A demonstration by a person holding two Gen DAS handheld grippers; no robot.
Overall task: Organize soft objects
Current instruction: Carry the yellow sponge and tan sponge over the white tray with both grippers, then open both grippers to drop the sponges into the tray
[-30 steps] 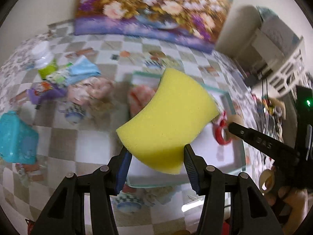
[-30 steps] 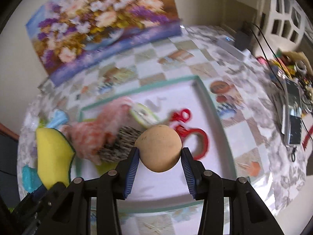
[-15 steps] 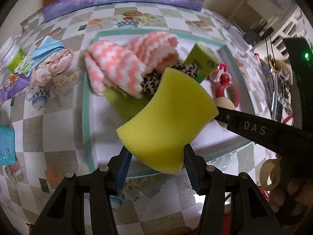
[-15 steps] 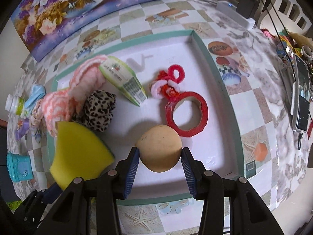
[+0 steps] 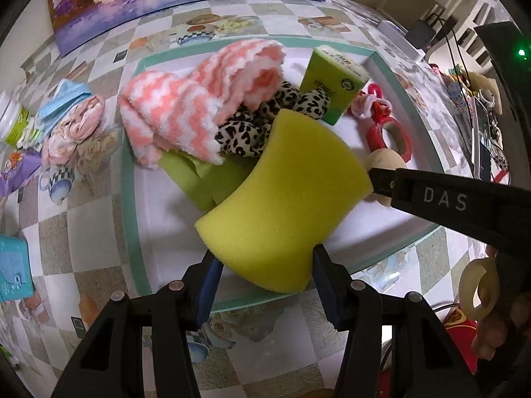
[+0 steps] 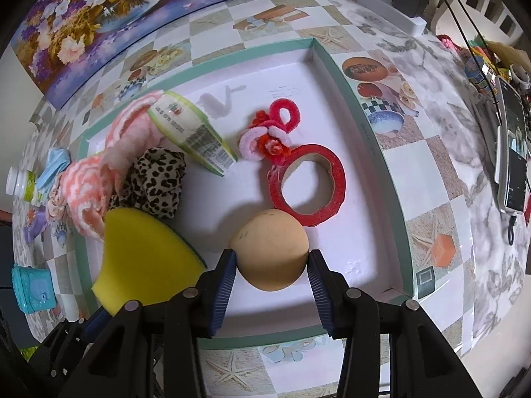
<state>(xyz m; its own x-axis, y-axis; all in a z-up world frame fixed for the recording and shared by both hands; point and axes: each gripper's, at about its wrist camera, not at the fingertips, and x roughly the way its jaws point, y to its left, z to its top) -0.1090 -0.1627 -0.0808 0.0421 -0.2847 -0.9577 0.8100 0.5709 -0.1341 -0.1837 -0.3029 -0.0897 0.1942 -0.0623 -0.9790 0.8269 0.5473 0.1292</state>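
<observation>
My left gripper [image 5: 264, 265] is shut on a curved yellow sponge [image 5: 282, 199], held above the near left part of a white tray with a teal rim [image 5: 127, 179]. My right gripper [image 6: 272, 268] is shut on a tan soft ball [image 6: 270, 248] over the tray's near middle [image 6: 393, 182]. In the tray lie a pink-and-white fluffy cloth [image 5: 186, 106], a leopard-print cloth [image 6: 156, 179], a green tissue pack [image 5: 335, 83], a green cloth [image 5: 199, 179], a red tape ring [image 6: 308, 189] and a red-pink pipe-cleaner twist [image 6: 268, 136]. The sponge [image 6: 142, 258] shows at the left of the right wrist view.
Left of the tray on the checked tablecloth lie a pink-and-blue cloth bundle [image 5: 73, 119], a white bottle [image 5: 13, 119] and a turquoise box [image 5: 13, 268]. A flower painting [image 6: 126, 10] leans at the back. A phone [image 6: 512, 152], cables and a power strip [image 6: 391, 13] sit right.
Both grippers have sunk toward the tray and tilted further downward. The left one moved in over the tray with the sponge. Both grips stay the same.
</observation>
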